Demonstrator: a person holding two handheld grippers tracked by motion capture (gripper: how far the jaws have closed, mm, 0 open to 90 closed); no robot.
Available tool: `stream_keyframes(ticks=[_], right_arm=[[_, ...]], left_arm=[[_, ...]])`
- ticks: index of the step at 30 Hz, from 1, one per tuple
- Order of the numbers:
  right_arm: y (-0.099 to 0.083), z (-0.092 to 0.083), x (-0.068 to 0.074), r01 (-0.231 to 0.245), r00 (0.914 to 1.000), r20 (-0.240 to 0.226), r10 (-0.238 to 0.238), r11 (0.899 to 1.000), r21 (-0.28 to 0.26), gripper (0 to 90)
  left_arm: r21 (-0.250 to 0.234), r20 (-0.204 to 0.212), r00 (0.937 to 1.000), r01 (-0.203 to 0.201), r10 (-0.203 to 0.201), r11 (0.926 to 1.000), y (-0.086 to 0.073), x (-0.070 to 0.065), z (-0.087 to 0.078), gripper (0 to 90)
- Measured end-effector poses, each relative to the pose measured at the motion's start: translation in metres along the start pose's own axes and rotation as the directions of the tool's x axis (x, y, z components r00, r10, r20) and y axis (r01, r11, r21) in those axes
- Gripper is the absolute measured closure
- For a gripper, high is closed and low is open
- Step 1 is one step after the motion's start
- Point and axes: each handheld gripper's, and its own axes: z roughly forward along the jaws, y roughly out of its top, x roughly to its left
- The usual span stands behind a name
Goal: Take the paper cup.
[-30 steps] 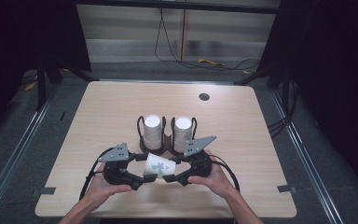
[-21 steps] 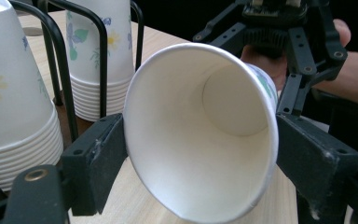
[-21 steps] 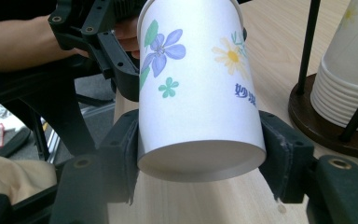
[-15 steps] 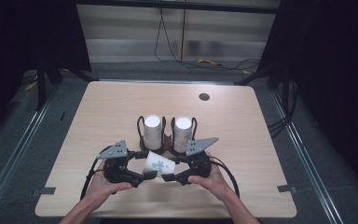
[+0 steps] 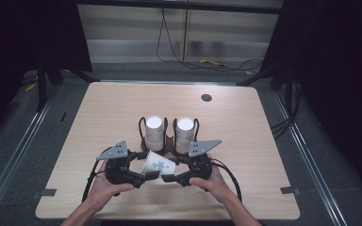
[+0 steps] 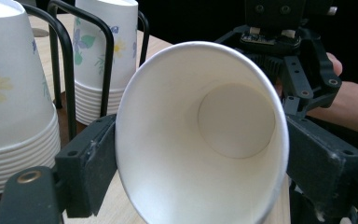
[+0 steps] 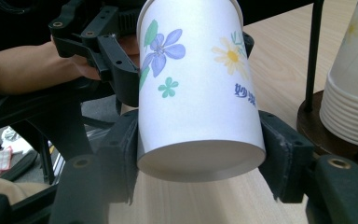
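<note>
Left fingers (image 6: 86,172) just opened; right fingers (image 7: 279,158) pinch cup (image 7: 200,93).

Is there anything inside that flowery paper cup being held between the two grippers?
Nothing: the paper cup lies on its side, and the left gripper view looks straight in at bare white walls and a clean round bottom. The near lower inside wall is cut off by the frame.

- Paper cup (image 7: 198,88), printed with flowers, lying tilted, its closed base toward the camera.
- Right gripper (image 7: 200,158): its two black jaws press the cup's base end on either side.
- Left gripper (image 7: 107,51), held by a hand (image 7: 32,63), behind the cup.
- Stacked cups (image 7: 354,88) in a wire holder (image 7: 314,56), at right.
- Wooden table (image 7: 279,60) beneath.
</note>
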Motion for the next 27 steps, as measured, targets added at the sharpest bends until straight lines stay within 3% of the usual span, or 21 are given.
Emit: stream_keyframes(ticks=[6, 13, 27], right_arm=[[-0.0022, 0.001, 0.0006, 0.015, 0.9999, -0.004, -0.016, 1.0, -0.007, 37.6], [-0.0023, 0.0033, 0.003, 0.05, 0.9986, -0.017, -0.05, 0.999, -0.011, 37.7], [0.0002, 0.0013, 0.0023, 0.065, 0.9969, -0.044, -0.065, 0.998, 0.005, 34.9]], left_arm=[[-0.001, 0.028, 0.9995, 0.018, -0.017, 0.9998, -0.0006, 0.0023, -0.0004, 16.6], [-0.001, 0.09, 0.9946, 0.053, -0.053, 0.9986, -0.0019, 0.0055, 0.0024, 17.0], [-0.025, 0.165, 0.9851, 0.052, -0.047, 0.9983, 0.0002, 0.0082, -0.0048, 27.1]])
